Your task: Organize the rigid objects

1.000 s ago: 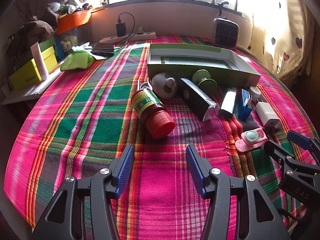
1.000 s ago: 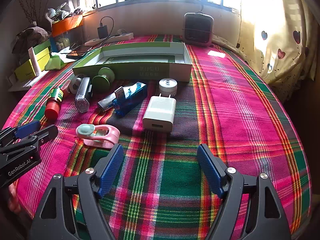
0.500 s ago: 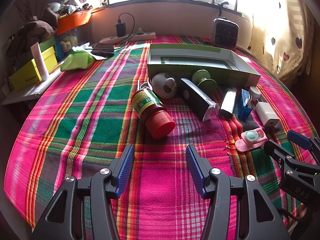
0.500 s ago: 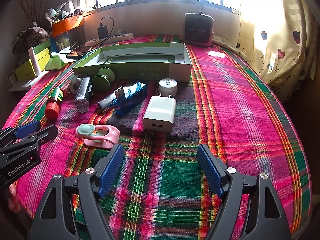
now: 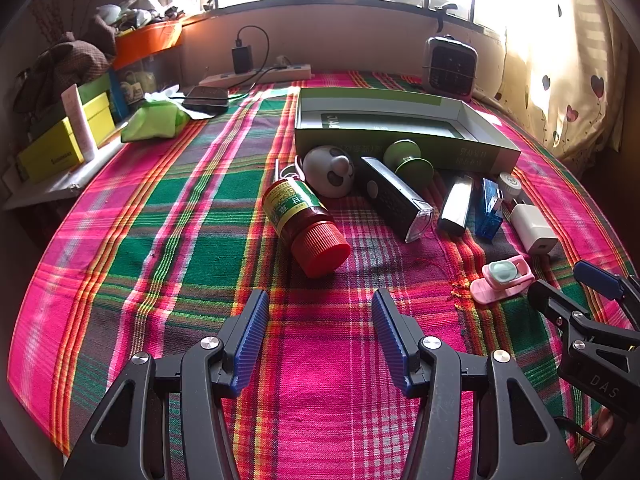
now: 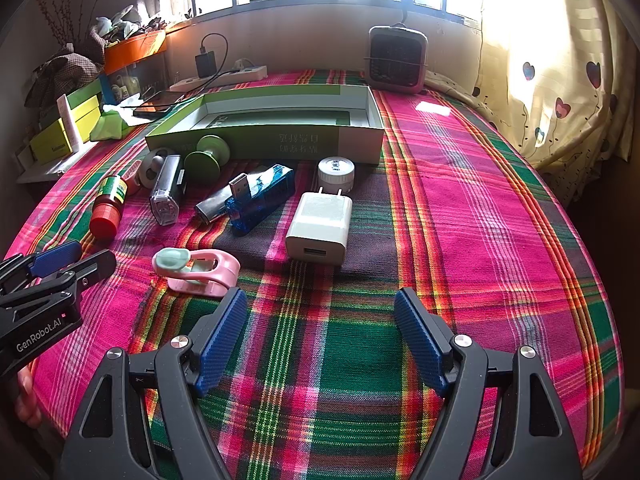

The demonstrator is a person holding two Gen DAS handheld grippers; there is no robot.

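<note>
We hold both grippers low over the plaid cloth (image 6: 460, 208), and neither one has anything in it. The left gripper (image 5: 320, 308) has its jaws spread wide, with only bare cloth between the blue pads (image 5: 252, 336); it touches none of the objects. Just ahead of it lies a bottle (image 5: 298, 216) on its side, red cap toward us, clear of the fingertips.

The right gripper (image 6: 320, 308) is likewise spread wide and empty, its pads (image 6: 420, 340) standing over the cloth. Its left finger tip is just beside the pink clip (image 6: 200, 270), though we cannot tell whether they touch. The white charger (image 6: 320, 226) lies a little further on, between the lines of the two fingers but beyond their tips.

The remaining things sit in a loose row in front of the open green box (image 6: 280, 136), all still outside it: a round white cap (image 6: 336, 170) just behind the charger's prongs, a blue USB stick (image 6: 260, 198) lying against a silver tube (image 6: 212, 206), a dark case with a clear end (image 6: 166, 192), a green spool (image 6: 208, 160) touching the box wall, and a white ball-shaped thing (image 5: 330, 170) next to the bottle. The box itself holds nothing that we can see.
</note>
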